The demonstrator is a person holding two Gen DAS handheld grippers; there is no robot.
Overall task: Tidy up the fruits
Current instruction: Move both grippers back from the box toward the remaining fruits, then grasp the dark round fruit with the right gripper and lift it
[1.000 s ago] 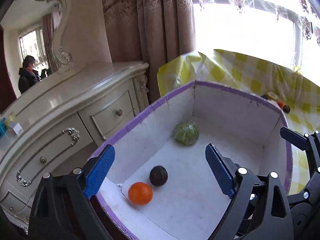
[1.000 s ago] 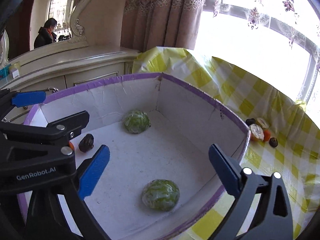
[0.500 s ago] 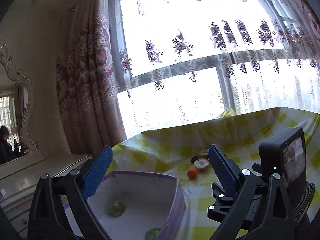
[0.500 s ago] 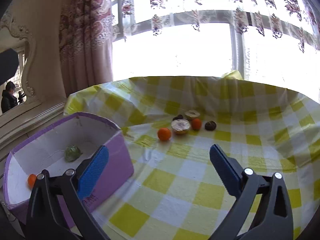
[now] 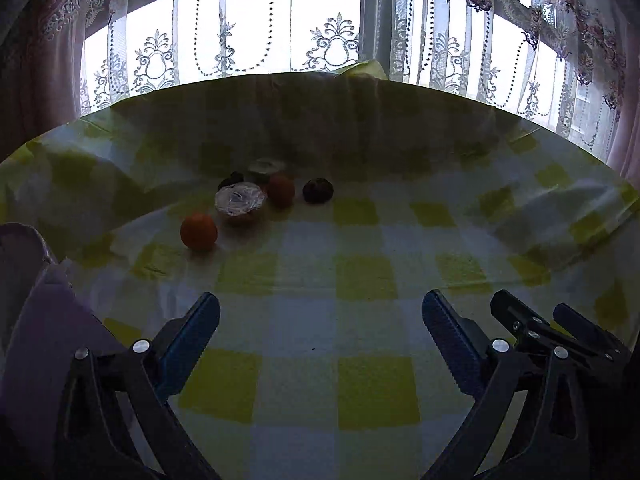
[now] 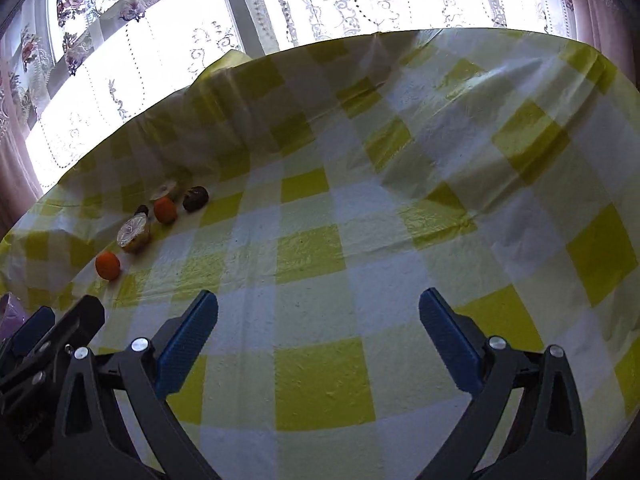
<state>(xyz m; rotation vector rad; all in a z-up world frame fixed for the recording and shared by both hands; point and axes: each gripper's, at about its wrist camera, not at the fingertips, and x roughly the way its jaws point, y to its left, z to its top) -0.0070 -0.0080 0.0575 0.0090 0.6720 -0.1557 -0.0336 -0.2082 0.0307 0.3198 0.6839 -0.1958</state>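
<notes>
A small group of fruits lies on the yellow checked tablecloth (image 5: 360, 280): a near orange (image 5: 198, 231), a plastic-wrapped cut fruit (image 5: 240, 199), a second orange (image 5: 281, 189), a dark round fruit (image 5: 317, 190) and another dark one (image 5: 231, 179) behind. The same group shows at the left of the right wrist view, with the near orange (image 6: 107, 265), the wrapped fruit (image 6: 133, 233) and the dark fruit (image 6: 195, 198). My left gripper (image 5: 320, 332) is open and empty, well short of the fruits. My right gripper (image 6: 318, 328) is open and empty, right of them.
The purple-edged white box (image 5: 28, 280) stands at the left edge of the left wrist view. Lace curtains and a bright window (image 5: 320, 32) lie behind the table. The tablecloth rises in folds along the far edge (image 6: 280, 92).
Both grippers have swung away from the box and its contents to the right, toward the table. The fruit group is now ahead of the left gripper. Both stay open.
</notes>
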